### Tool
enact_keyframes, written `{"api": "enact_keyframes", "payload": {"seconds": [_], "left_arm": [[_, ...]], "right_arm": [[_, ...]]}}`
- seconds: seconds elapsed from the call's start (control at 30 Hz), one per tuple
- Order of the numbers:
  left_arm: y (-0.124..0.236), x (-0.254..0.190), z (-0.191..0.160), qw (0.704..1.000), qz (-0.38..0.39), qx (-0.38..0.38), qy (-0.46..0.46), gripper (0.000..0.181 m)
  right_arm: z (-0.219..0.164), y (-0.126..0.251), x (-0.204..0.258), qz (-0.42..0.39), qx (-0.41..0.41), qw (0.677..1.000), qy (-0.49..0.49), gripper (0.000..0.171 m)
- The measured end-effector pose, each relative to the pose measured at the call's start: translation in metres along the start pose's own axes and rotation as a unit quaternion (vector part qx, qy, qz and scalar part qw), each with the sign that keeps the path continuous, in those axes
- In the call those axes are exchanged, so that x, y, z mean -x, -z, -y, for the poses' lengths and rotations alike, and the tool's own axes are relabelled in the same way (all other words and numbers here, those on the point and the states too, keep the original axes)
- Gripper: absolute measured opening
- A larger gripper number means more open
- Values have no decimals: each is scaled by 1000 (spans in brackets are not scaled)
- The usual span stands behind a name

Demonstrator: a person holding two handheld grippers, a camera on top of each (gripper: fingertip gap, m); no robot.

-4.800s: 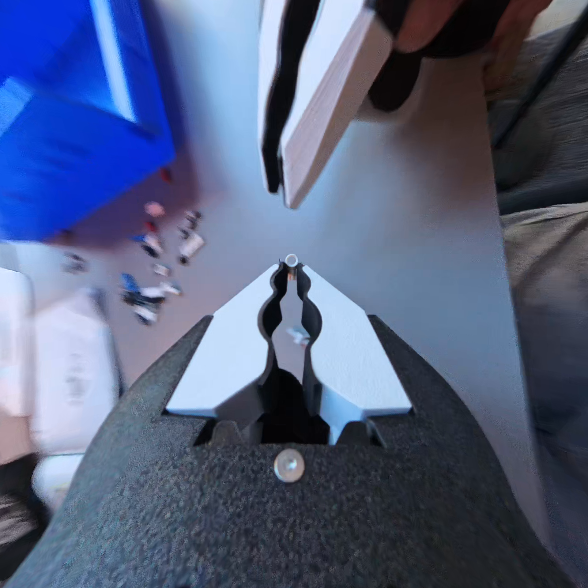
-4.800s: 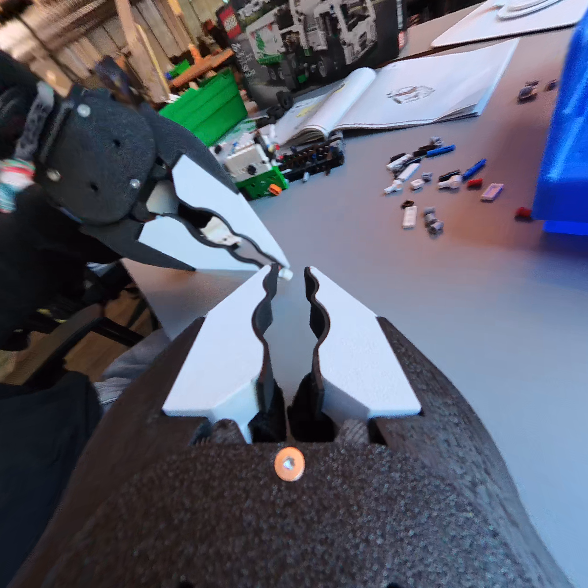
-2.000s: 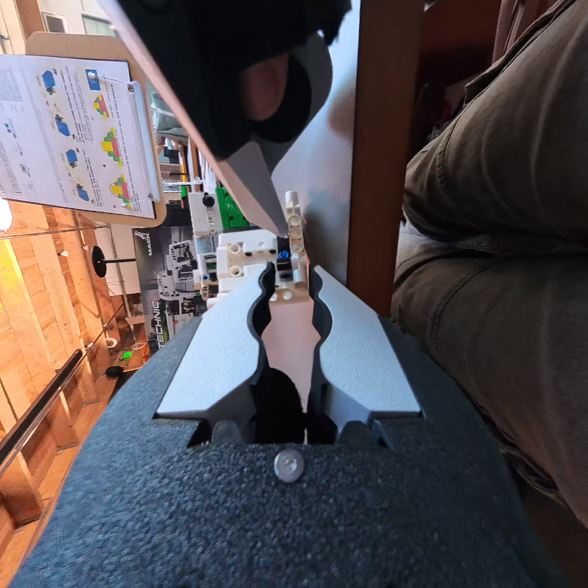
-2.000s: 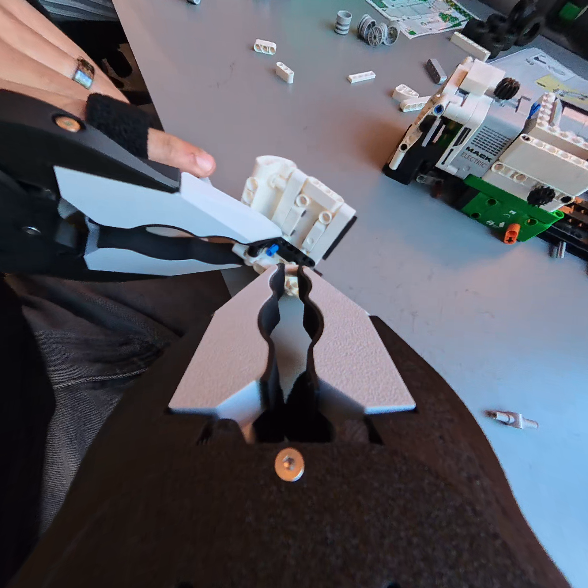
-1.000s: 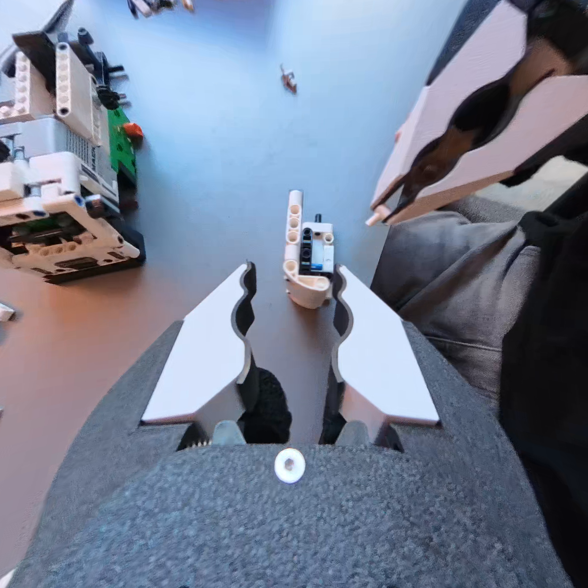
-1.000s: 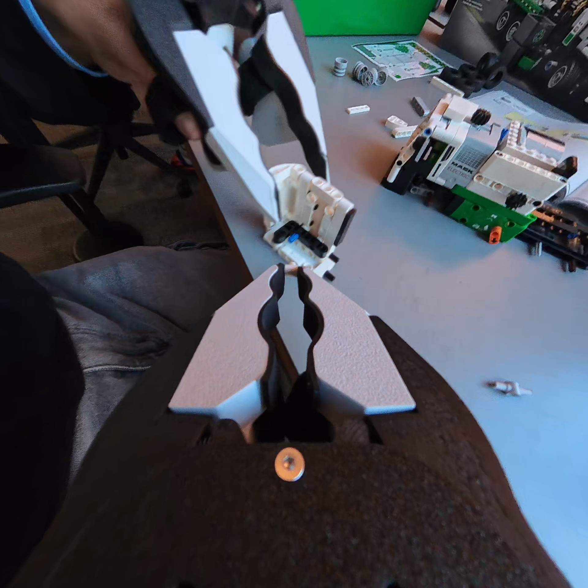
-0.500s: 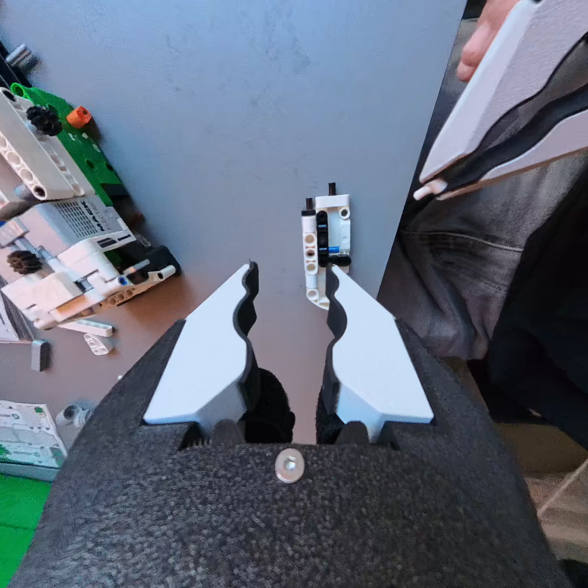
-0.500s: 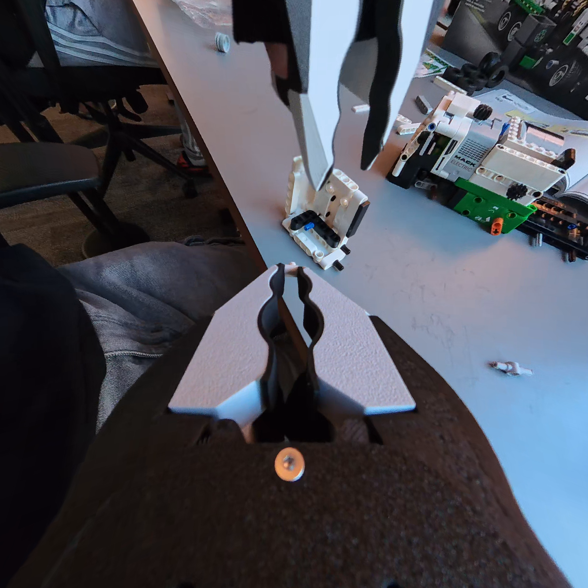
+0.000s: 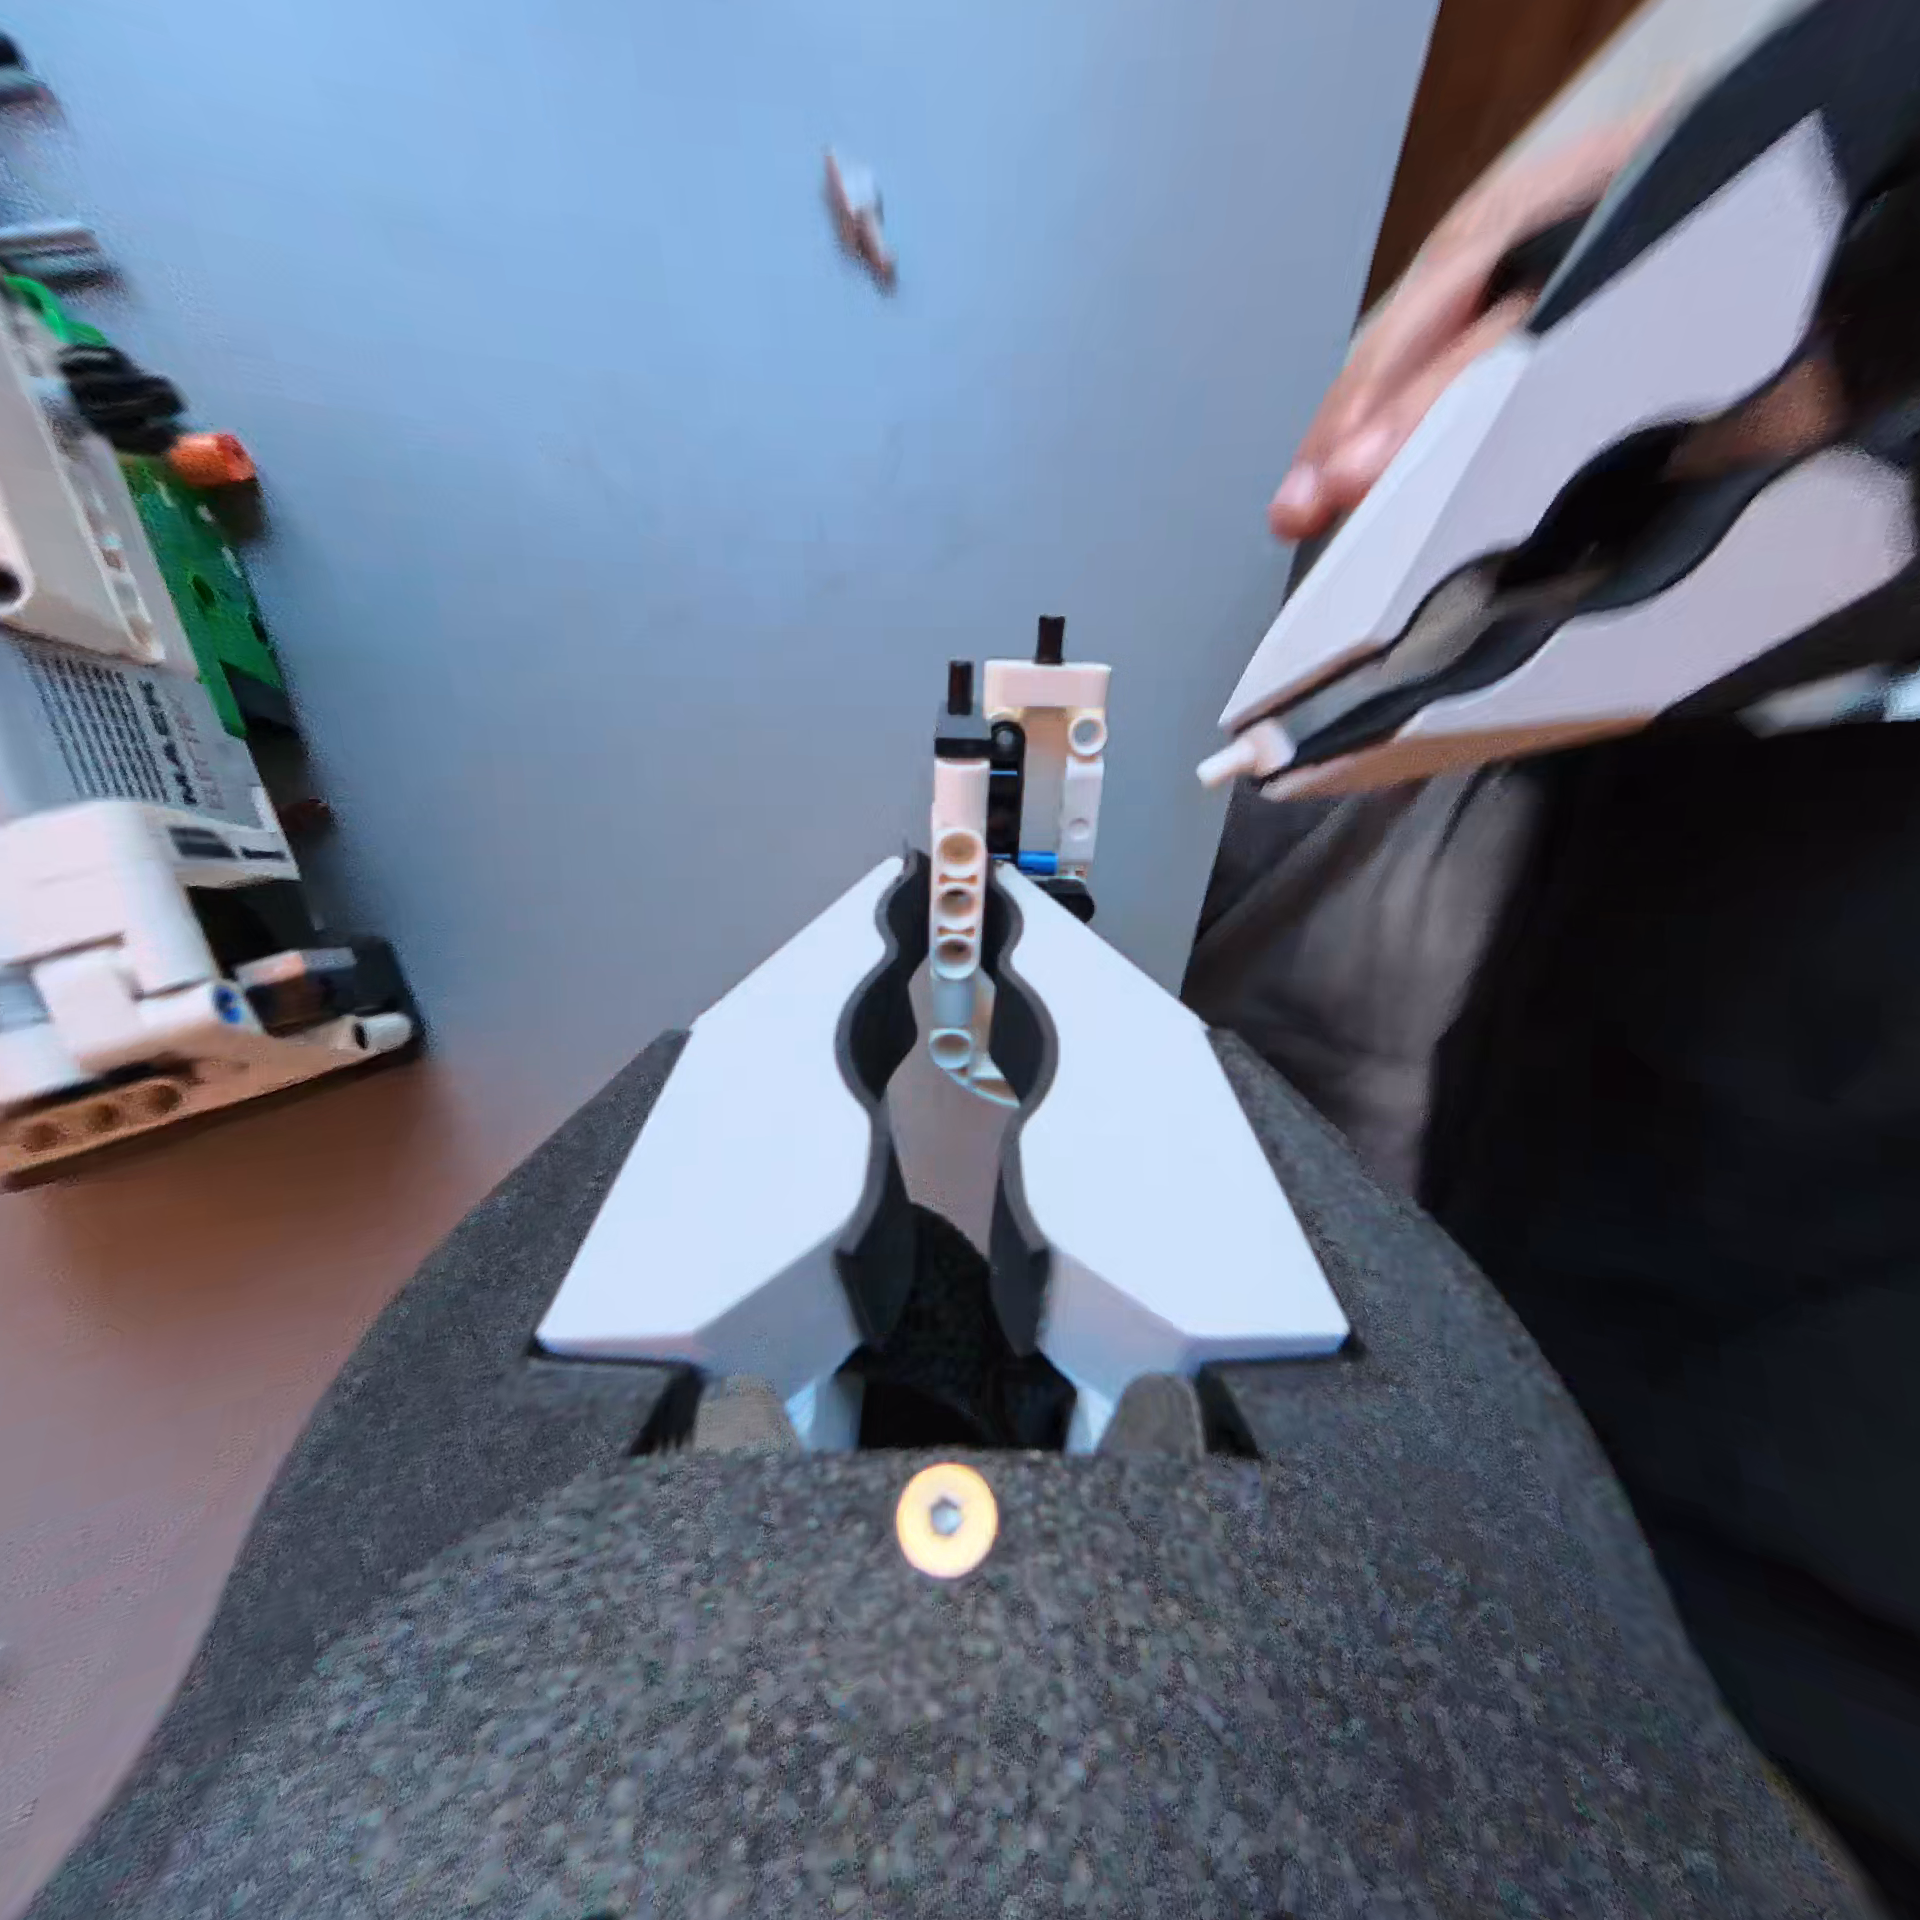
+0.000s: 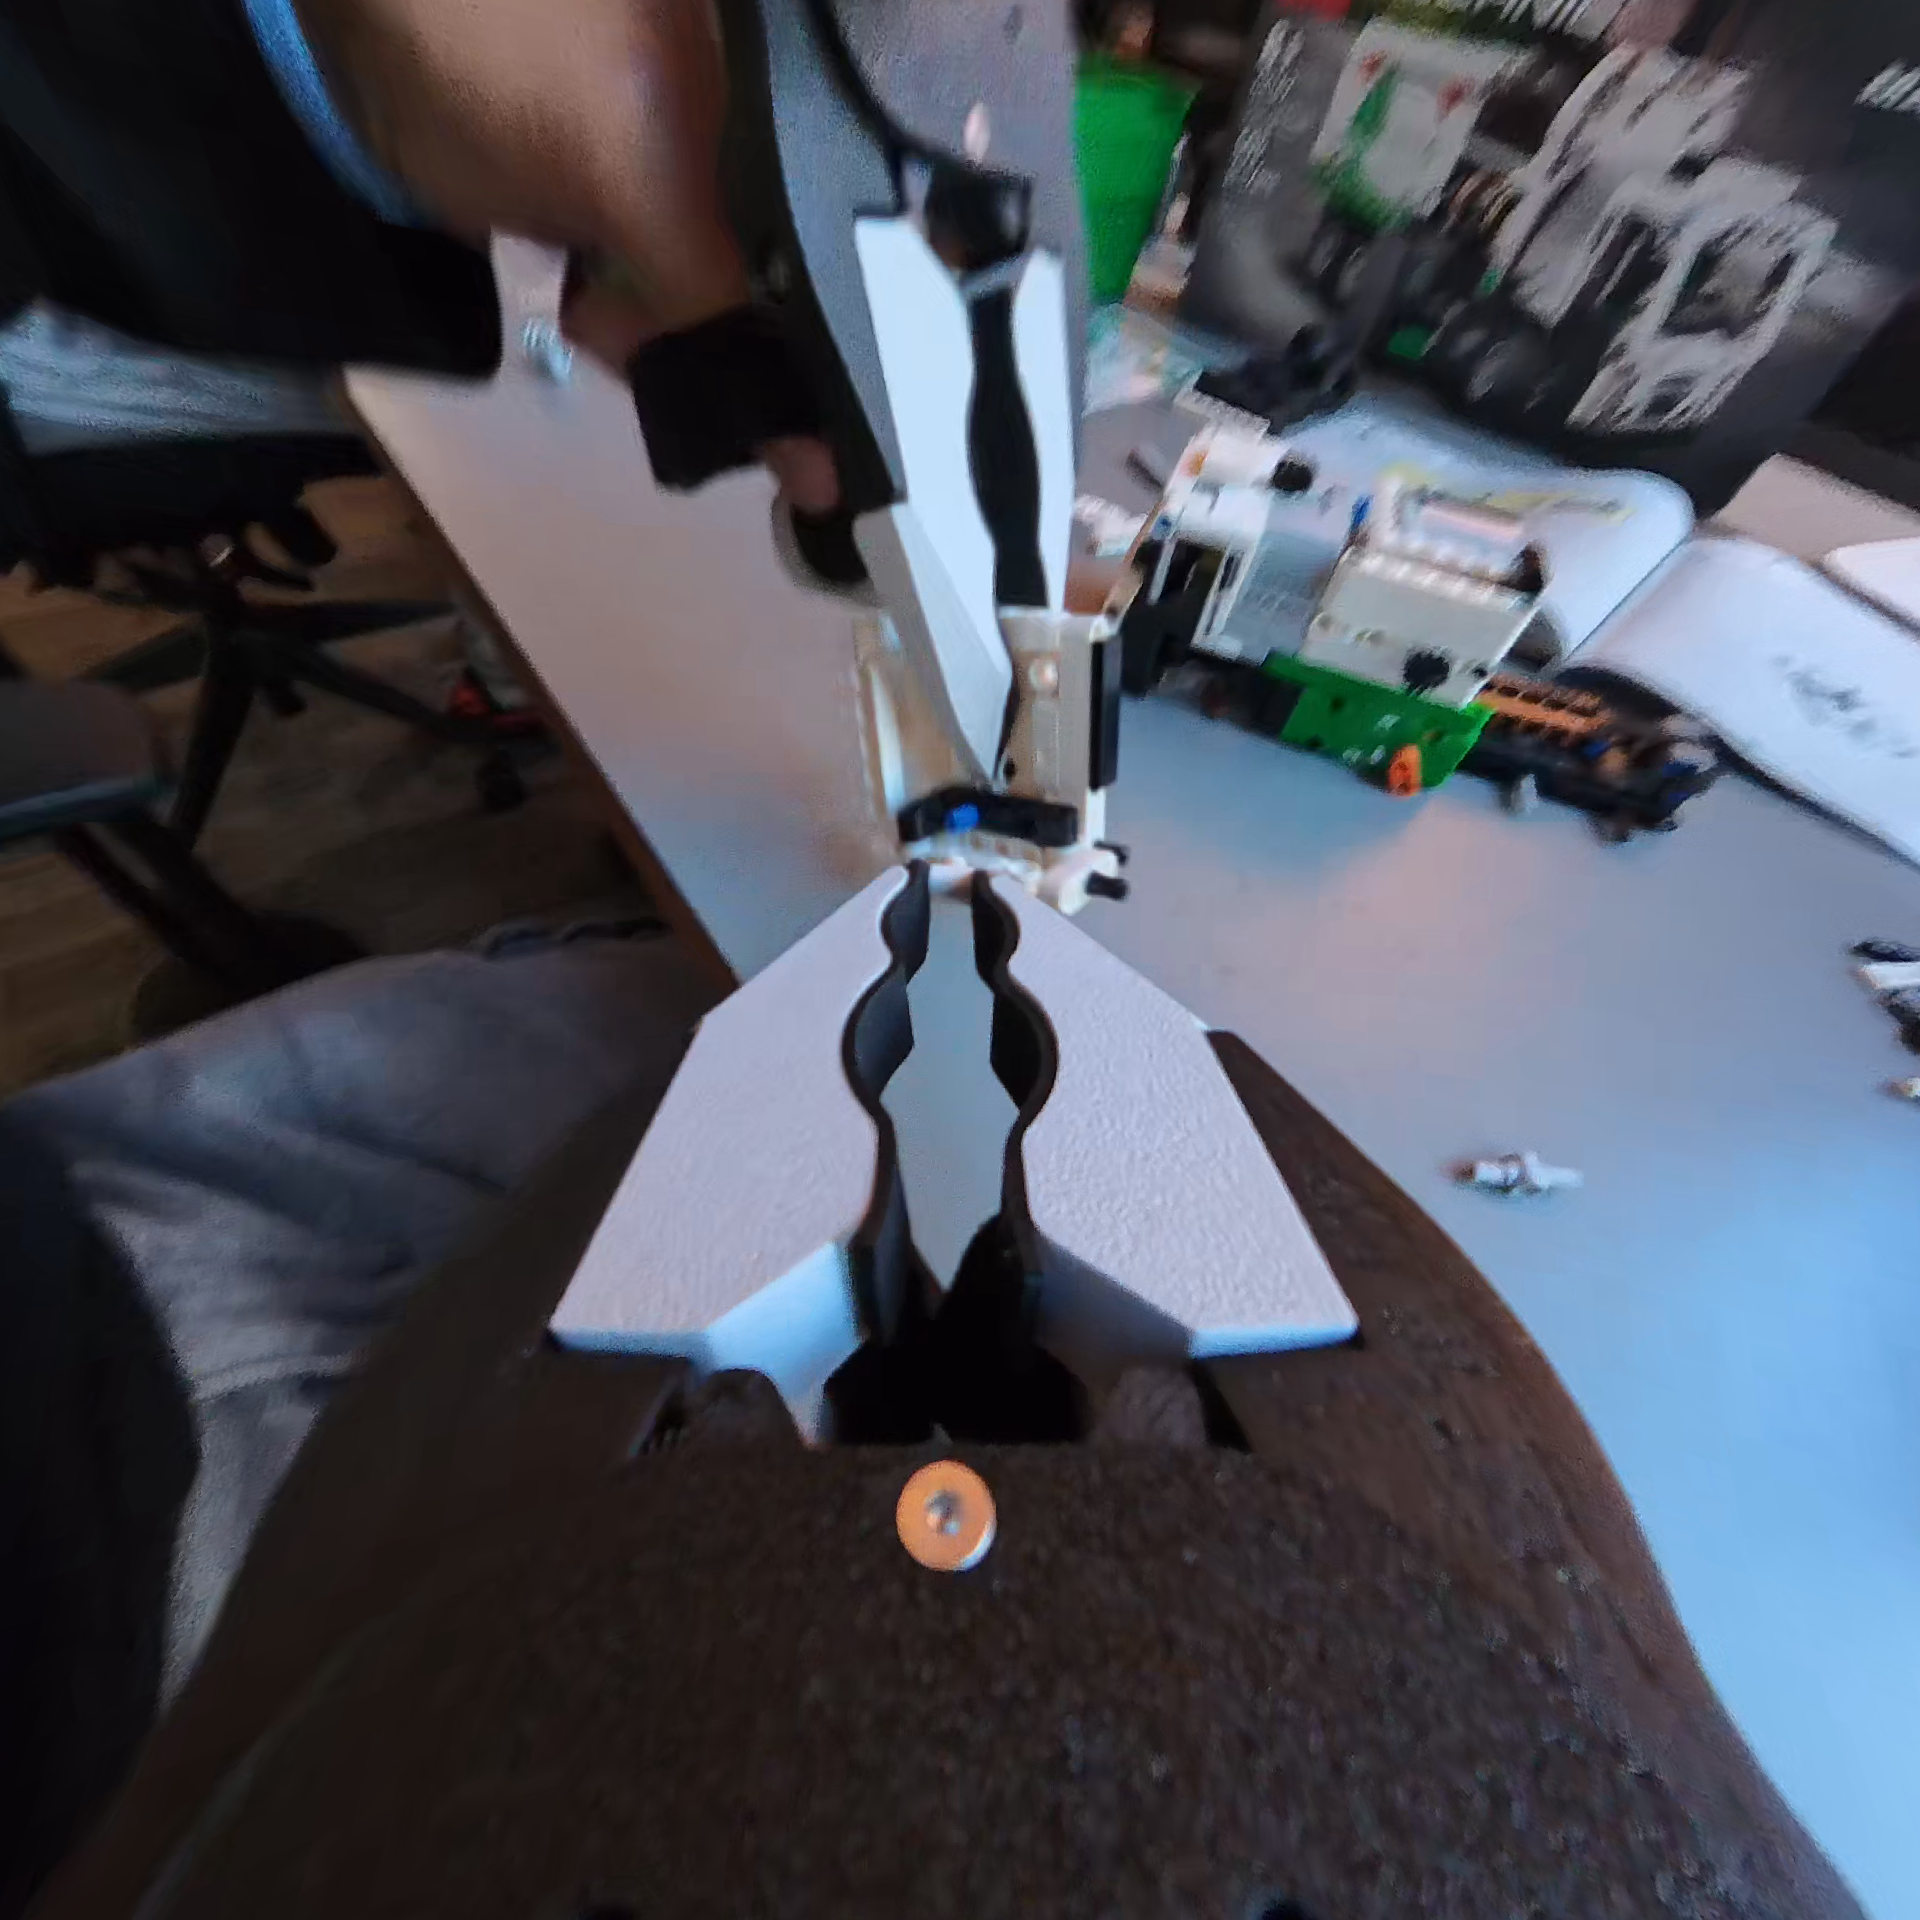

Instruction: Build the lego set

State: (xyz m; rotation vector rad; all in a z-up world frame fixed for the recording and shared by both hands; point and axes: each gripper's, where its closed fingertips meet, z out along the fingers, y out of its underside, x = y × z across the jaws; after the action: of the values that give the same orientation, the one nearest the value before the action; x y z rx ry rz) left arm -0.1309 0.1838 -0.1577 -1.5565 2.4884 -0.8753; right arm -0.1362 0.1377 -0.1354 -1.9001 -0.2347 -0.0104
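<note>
Grippers: two. The left gripper [image 9: 958,868] has its jaws closed onto the white beam of the small sub-assembly [image 9: 1023,769]. The right gripper [image 10: 943,883] is pinched nearly together on a small white pin [image 9: 1242,764].
Sub-assemblies: one small white-and-black one near the front edge of the grey table [image 9: 623,416]; one large partly built truck [image 10: 1361,613], white over a green base, farther back on the table.
Loose parts: one small pale connector [image 10: 1517,1174] lies alone on the table, well apart from both builds; a few more bits at the right edge of the right wrist view are too blurred to count.
Left wrist view only: the white beam's row of round holes, two black pins sticking out of the sub-assembly's far end, and the white pin poking from the right gripper's tips, apart from the sub-assembly.
Right wrist view only: the person's hand [image 10: 623,208] on the left gripper, the set's box [image 10: 1558,208], a green bin [image 10: 1127,156], an open instruction booklet [image 10: 1766,675], an office chair [image 10: 156,675], and grey-trousered legs [image 10: 312,1122].
Long axis: the sub-assembly's beam runs in line with the left gripper's fingers, away from that camera; in the right wrist view the left gripper comes down steeply from above.
Contact with table: cannot tell whether the sub-assembly rests on it.
</note>
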Motion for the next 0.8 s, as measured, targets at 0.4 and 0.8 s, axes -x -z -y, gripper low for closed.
{"api": "enact_keyframes", "payload": {"seconds": [0.4,0.8], "left_arm": [[-18,-3,16,974,-72,-214,22,7],[-20,0,14,975,-76,-208,23,7]], "right_arm": [[14,-36,-25,-162,63,953,249,7],[12,-42,-25,-182,86,936,289,7]]}}
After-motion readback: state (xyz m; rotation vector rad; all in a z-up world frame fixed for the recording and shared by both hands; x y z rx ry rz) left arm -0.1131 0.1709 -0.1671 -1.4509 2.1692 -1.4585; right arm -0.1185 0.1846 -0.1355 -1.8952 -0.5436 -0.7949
